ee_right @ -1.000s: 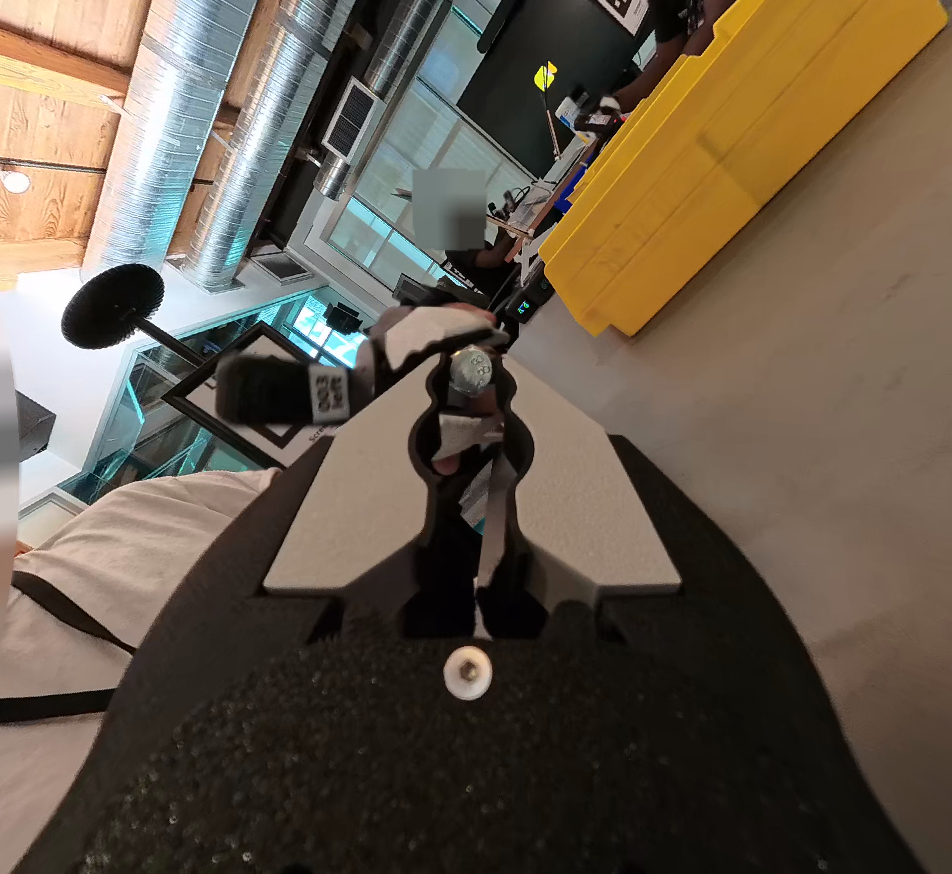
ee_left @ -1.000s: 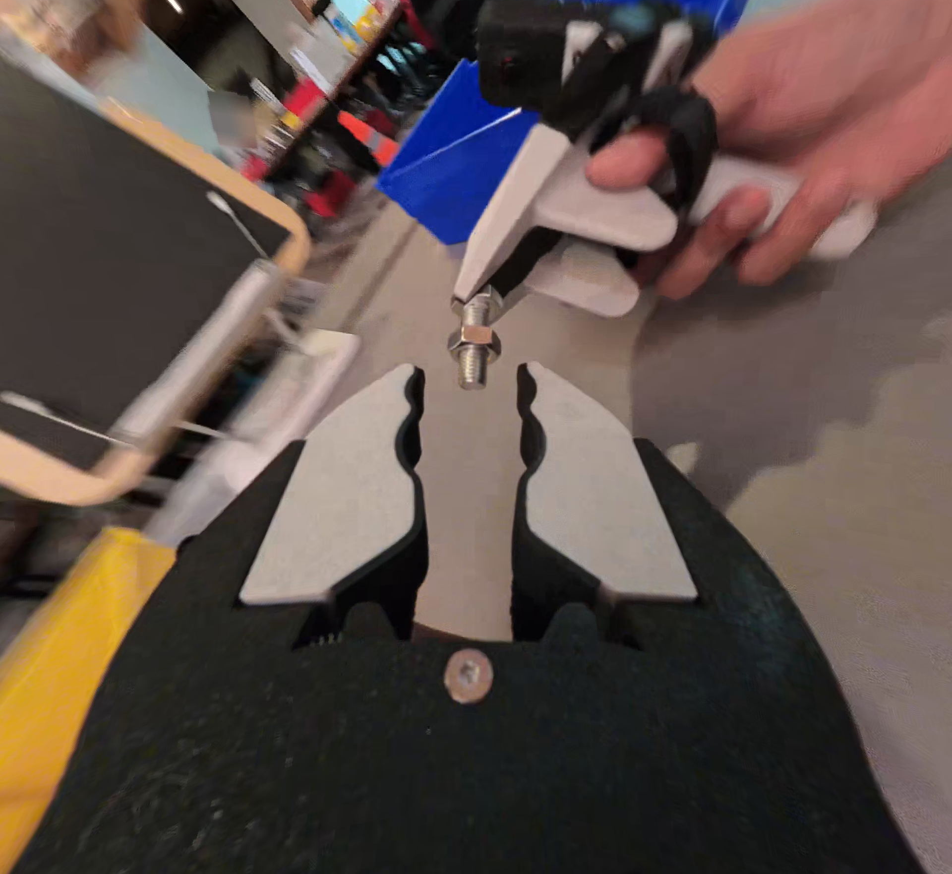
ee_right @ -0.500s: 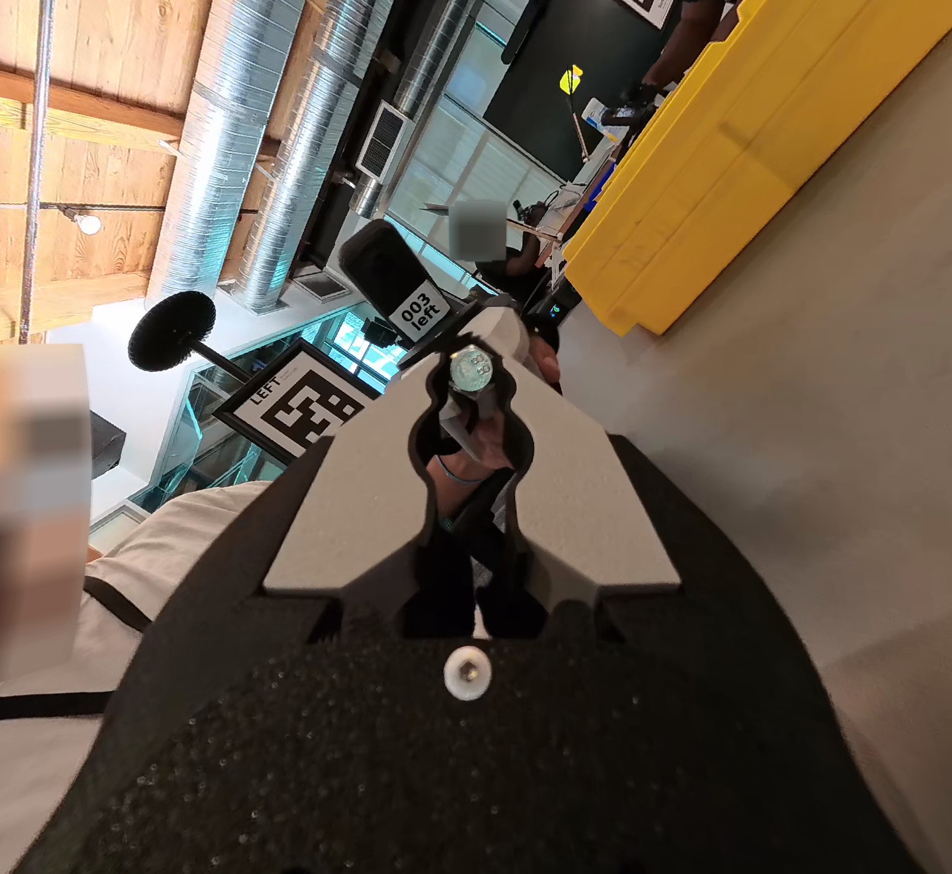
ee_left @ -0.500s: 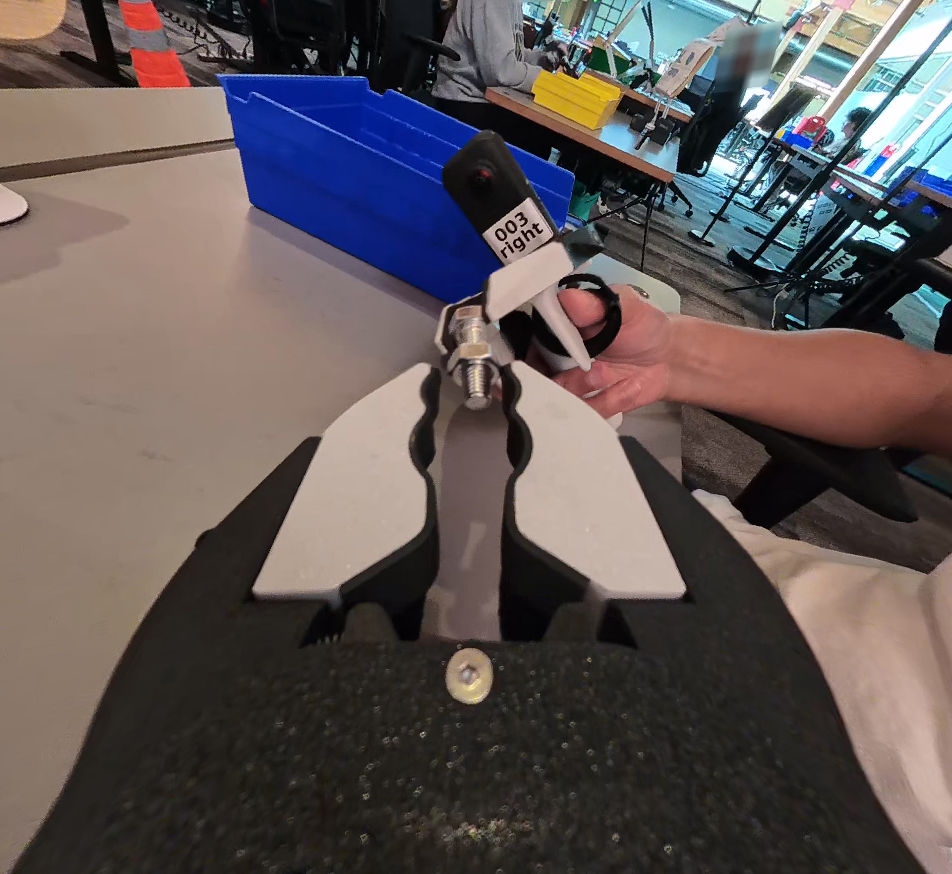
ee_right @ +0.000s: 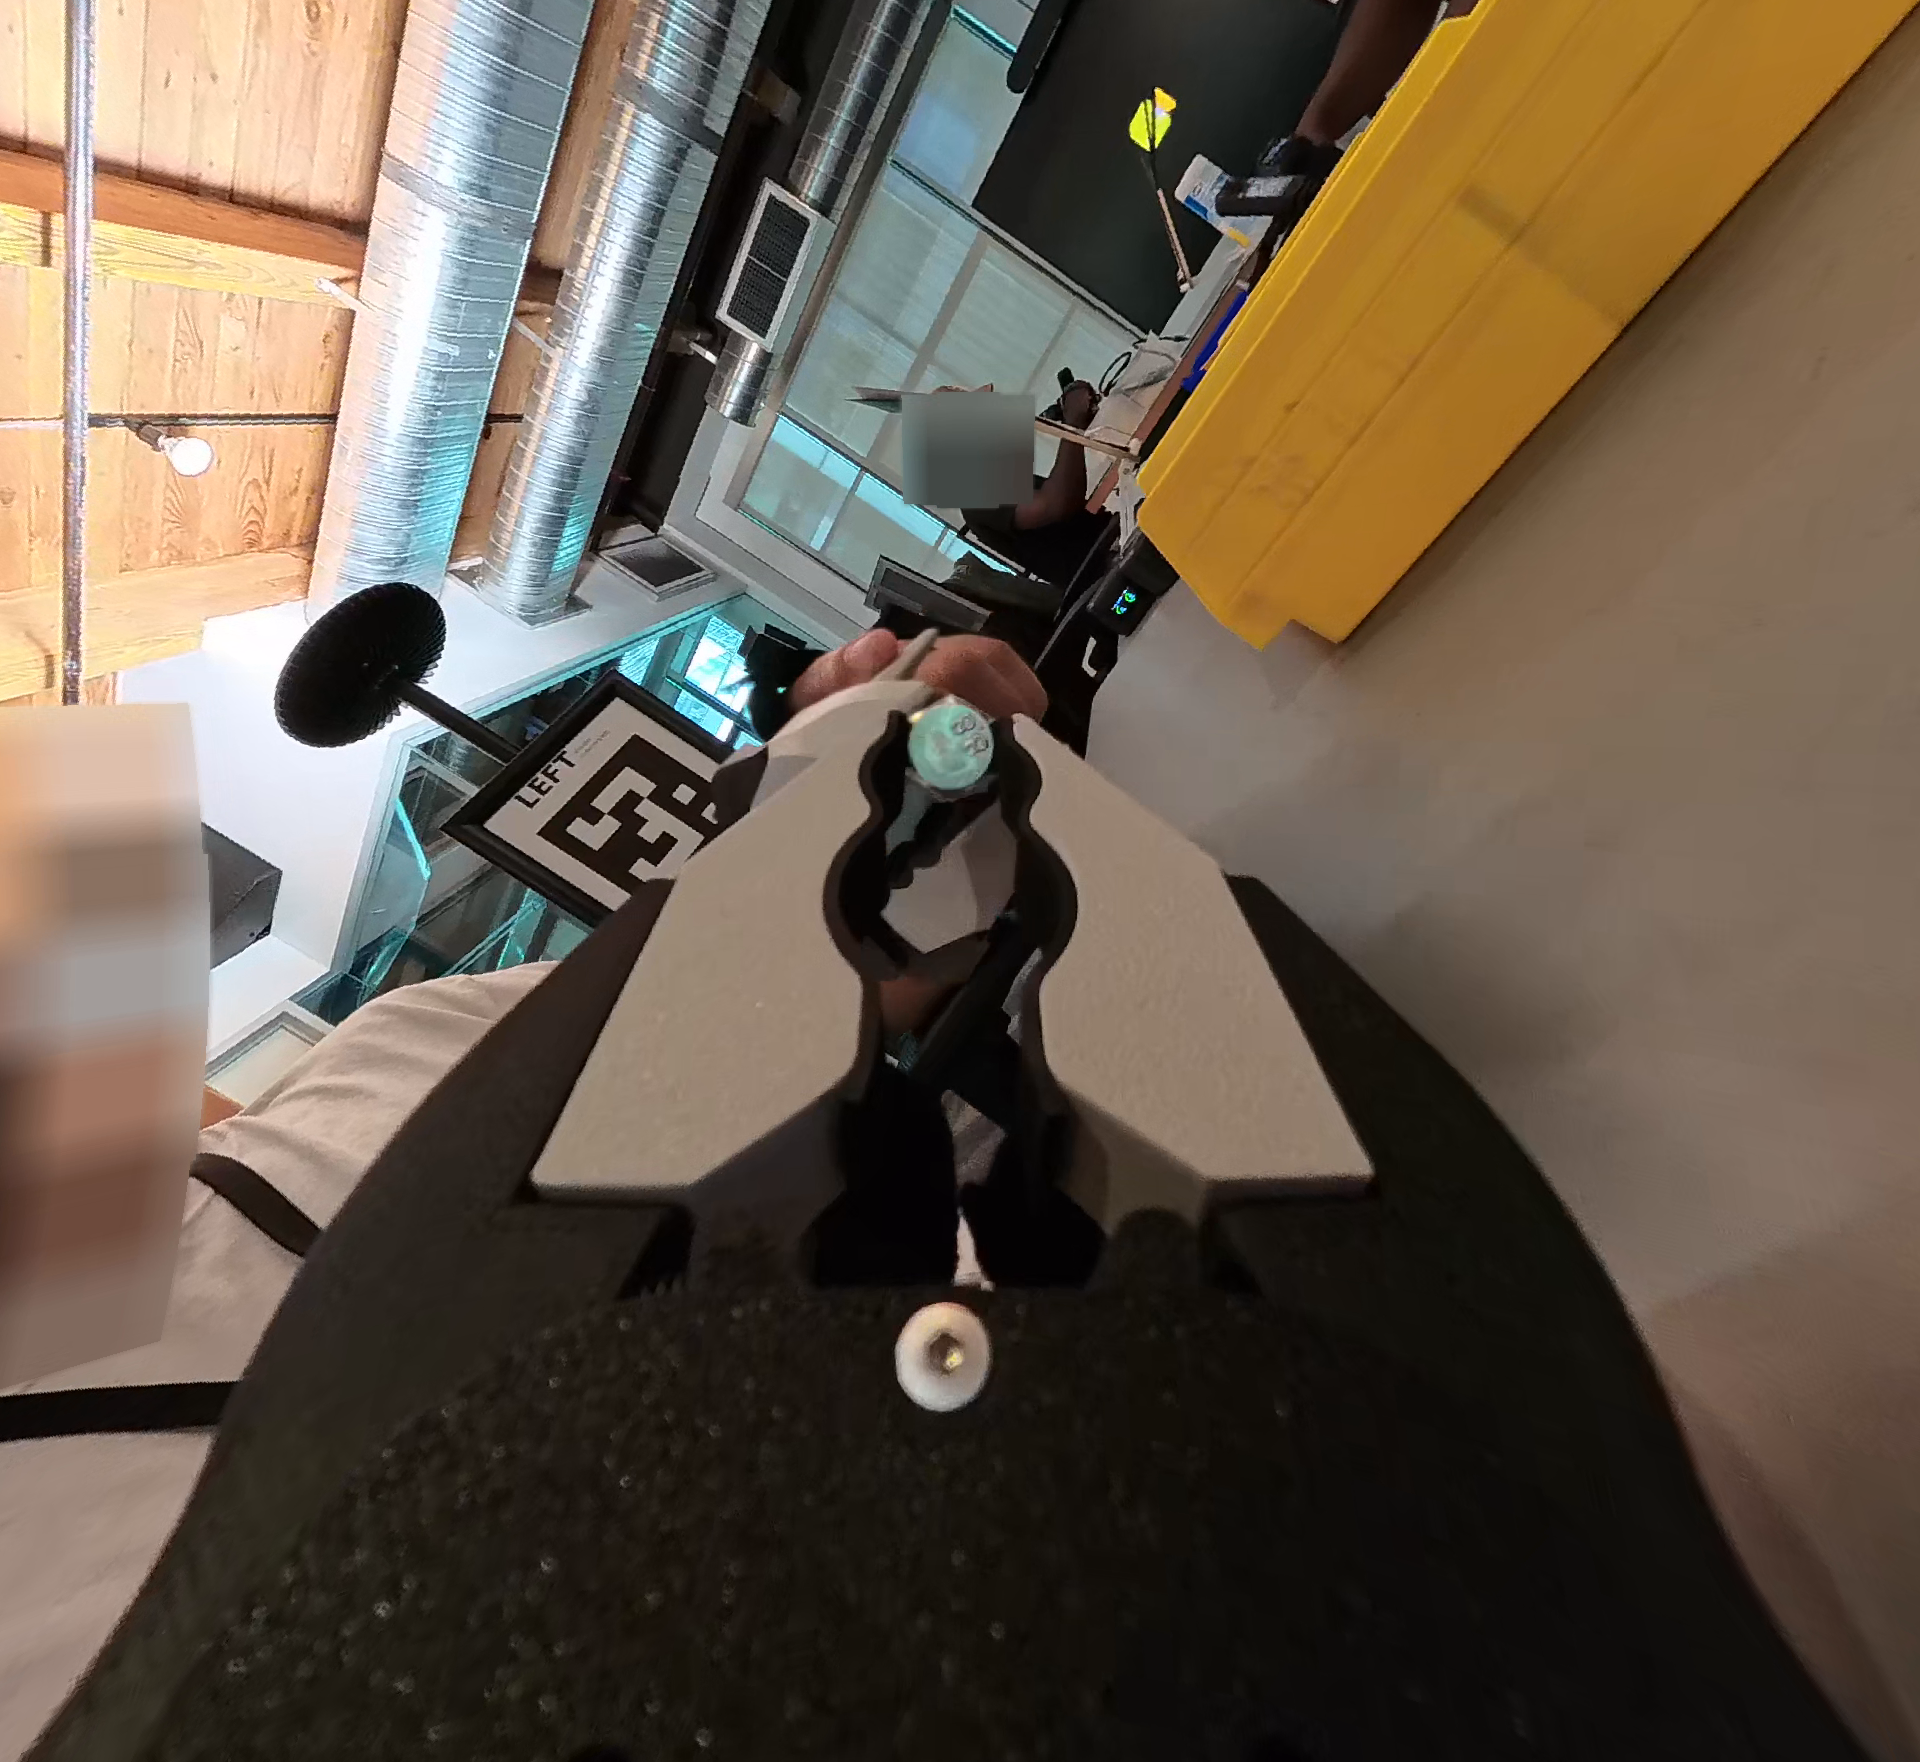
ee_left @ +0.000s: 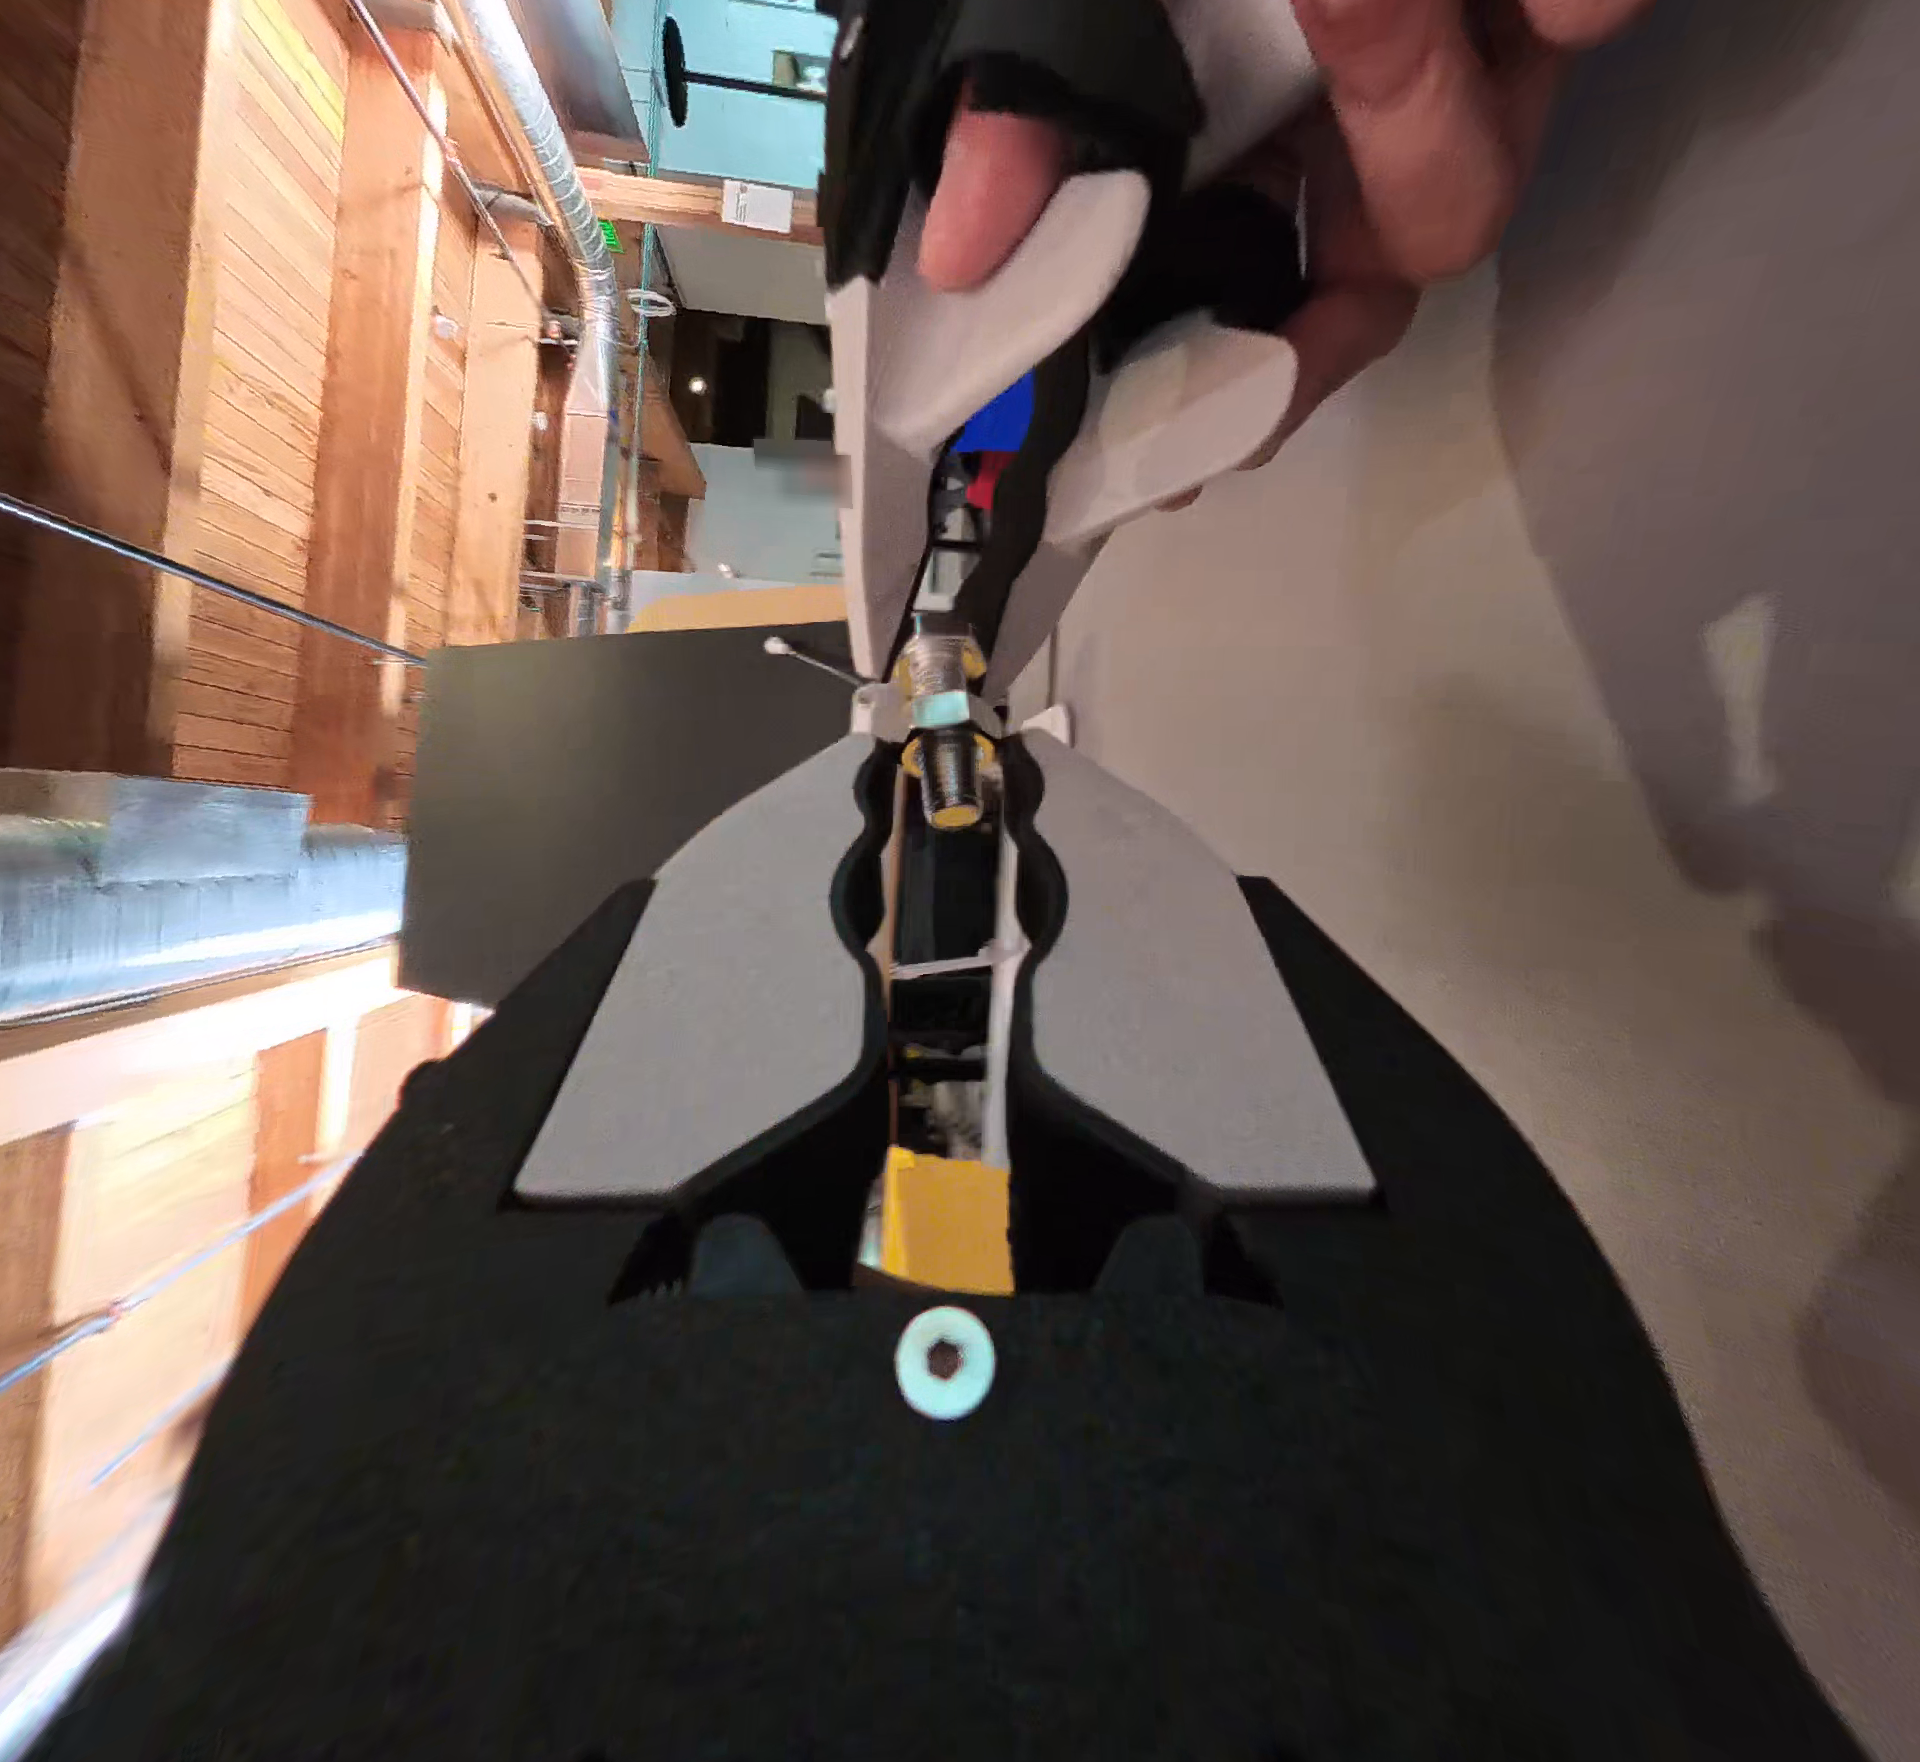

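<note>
A silver bolt (ee_right: 948, 746) is gripped by its head between my right gripper's (ee_right: 948, 738) fingertips. In the left wrist view the right gripper (ee_left: 935, 647) comes down from above, held by a hand (ee_left: 1403, 50), with the bolt pointing at me. A hex nut (ee_left: 940, 707) sits on the thread. My left gripper (ee_left: 940, 725) is closed on the nut, one tip on each side. The bolt's threaded end (ee_left: 951, 782) sticks out between my left fingers. Both grippers are held in the air, tip to tip.
A yellow bin (ee_right: 1507, 258) stands on the grey table (ee_right: 1558, 881) beyond the right gripper. A black board (ee_left: 623, 777) stands to the left in the left wrist view. A seated person (ee_right: 1039, 507) is in the background. Framed black-and-white marker signs (ee_right: 613, 808) stand nearby. My two grippers' fingertips are within a few centimetres of each other.
My left gripper moved up to the bolt, narrowed its jaws around the nut and rolled over sideways. My right gripper kept its hold on the bolt head throughout.
</note>
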Available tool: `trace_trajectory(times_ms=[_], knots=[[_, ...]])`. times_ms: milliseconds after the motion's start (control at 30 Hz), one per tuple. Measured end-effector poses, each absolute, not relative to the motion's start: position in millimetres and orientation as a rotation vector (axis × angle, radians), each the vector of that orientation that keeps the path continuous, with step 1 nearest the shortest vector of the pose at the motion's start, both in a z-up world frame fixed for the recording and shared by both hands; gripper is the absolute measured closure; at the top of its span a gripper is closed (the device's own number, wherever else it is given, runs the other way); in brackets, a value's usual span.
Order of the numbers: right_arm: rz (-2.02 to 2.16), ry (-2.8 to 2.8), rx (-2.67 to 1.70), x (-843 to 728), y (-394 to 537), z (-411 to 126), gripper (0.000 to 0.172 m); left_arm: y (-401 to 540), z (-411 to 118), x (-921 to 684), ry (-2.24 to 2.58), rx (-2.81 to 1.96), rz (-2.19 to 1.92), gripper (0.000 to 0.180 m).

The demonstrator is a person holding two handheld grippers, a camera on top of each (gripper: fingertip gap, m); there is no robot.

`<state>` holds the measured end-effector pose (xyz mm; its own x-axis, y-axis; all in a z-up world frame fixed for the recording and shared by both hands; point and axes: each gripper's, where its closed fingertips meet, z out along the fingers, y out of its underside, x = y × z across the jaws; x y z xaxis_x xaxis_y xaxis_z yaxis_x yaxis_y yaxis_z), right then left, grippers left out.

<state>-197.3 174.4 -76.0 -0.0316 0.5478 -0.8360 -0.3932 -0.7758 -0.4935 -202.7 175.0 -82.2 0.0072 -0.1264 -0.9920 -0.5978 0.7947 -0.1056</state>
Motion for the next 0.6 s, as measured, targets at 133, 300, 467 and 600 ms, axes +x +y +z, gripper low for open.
trace_trajectory(times_ms=[133, 300, 467, 600], knots=[[1.839, -0.165, -1.594, -193, 176, -73, 0.155, 176, -85, -203, 1.528, -0.856, 0.141, 0.140], [1.808, -0.135, -1.574, -186, 181, -71, 0.155, 175, -92, -201, 1.345, -1.380, -0.551, 0.137], [1.814, -0.154, -1.581, -190, 179, -72, 0.155, 167, -85, -192, 1.096, -1.643, -1.209, 0.142], [1.819, -0.161, -1.588, -194, 178, -73, 0.155, 171, -84, -194, 1.068, -1.643, -1.272, 0.155]])
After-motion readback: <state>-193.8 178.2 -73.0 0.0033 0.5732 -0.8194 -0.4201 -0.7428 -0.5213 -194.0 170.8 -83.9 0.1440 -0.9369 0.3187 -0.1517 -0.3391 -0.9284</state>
